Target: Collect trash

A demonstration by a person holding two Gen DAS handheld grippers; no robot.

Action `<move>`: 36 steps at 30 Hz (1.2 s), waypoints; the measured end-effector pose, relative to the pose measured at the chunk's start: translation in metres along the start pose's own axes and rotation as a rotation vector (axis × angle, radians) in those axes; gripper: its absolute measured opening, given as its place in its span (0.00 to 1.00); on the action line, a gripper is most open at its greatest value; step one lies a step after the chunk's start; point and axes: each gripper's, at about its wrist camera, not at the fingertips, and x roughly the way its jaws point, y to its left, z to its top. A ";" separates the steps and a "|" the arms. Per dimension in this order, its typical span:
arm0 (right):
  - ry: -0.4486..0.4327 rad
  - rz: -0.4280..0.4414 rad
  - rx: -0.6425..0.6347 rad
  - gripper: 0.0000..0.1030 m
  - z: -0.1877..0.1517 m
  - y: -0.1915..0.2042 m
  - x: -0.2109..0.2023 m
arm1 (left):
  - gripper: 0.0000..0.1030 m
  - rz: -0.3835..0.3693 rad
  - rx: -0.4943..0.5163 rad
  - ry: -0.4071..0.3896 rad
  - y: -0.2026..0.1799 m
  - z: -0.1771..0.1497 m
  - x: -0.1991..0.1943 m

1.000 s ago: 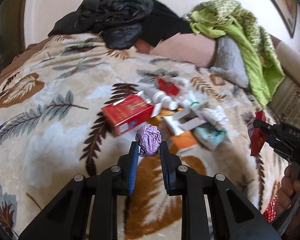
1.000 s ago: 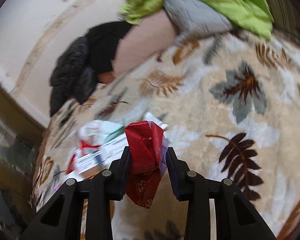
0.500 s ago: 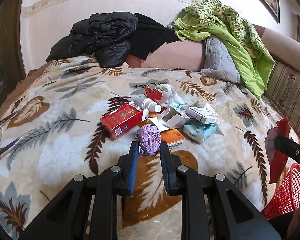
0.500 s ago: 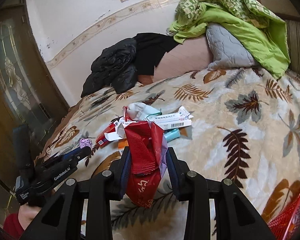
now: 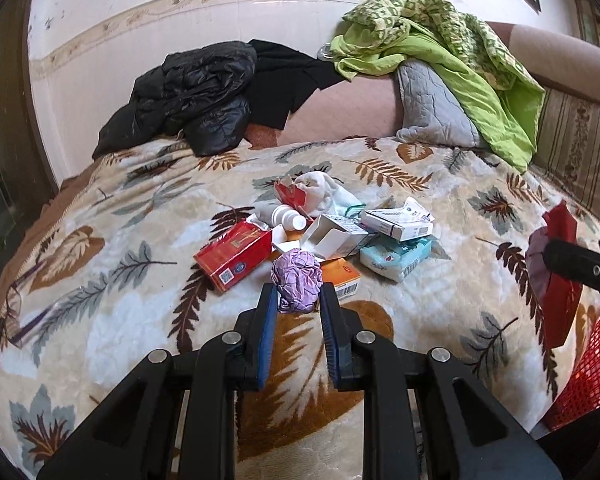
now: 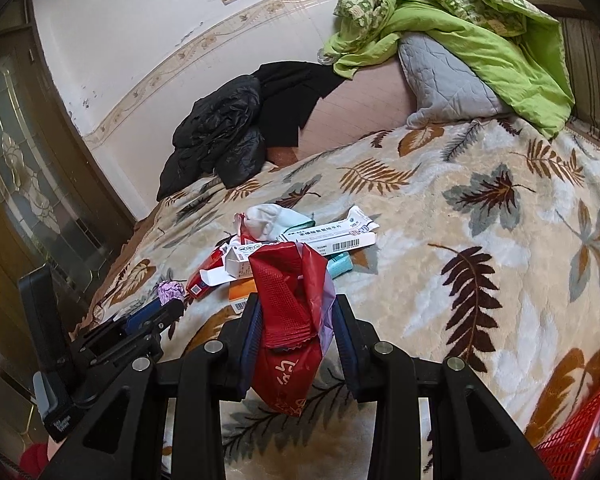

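L tongs (image 5: 298, 300) are clamping a purple paper ball (image 5: 297, 280); R tongs (image 6: 296, 316) are gripping a red wrapper (image 6: 290, 312). Carry step underway. Next: both dropping loads into red basket (image 6: 580, 444), lower right of R tongs.

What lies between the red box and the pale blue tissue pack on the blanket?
In the left wrist view, an open white carton and an orange box lie between the red box and tissue pack.

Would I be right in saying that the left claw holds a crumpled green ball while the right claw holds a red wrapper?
Not quite: the crumpled ball in the left claw is purple, not green, as the left wrist view shows. The rest stands: the right claw does hold a red wrapper.
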 end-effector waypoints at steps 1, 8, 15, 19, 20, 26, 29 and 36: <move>0.001 0.000 0.000 0.37 0.000 0.000 0.000 | 0.20 0.001 0.008 -0.003 -0.002 0.000 -0.001; 0.010 -0.001 -0.007 0.37 -0.001 0.003 0.004 | 0.20 0.010 0.039 -0.015 -0.009 -0.001 -0.003; 0.016 0.004 0.015 0.37 -0.001 -0.001 0.004 | 0.20 0.017 0.065 -0.019 -0.016 -0.002 -0.003; 0.016 0.005 0.014 0.37 -0.001 -0.001 0.004 | 0.20 0.019 0.068 -0.020 -0.017 -0.003 -0.004; 0.016 0.005 0.014 0.37 -0.001 -0.001 0.004 | 0.20 0.018 0.066 -0.020 -0.017 -0.003 -0.004; 0.015 0.005 0.015 0.37 -0.001 -0.002 0.004 | 0.20 0.026 0.073 -0.025 -0.018 -0.002 -0.004; 0.015 0.005 0.014 0.37 -0.001 -0.002 0.004 | 0.20 0.030 0.075 -0.028 -0.018 -0.001 -0.005; 0.013 0.003 0.012 0.37 -0.001 -0.001 0.003 | 0.20 0.049 0.062 -0.036 -0.012 0.002 -0.007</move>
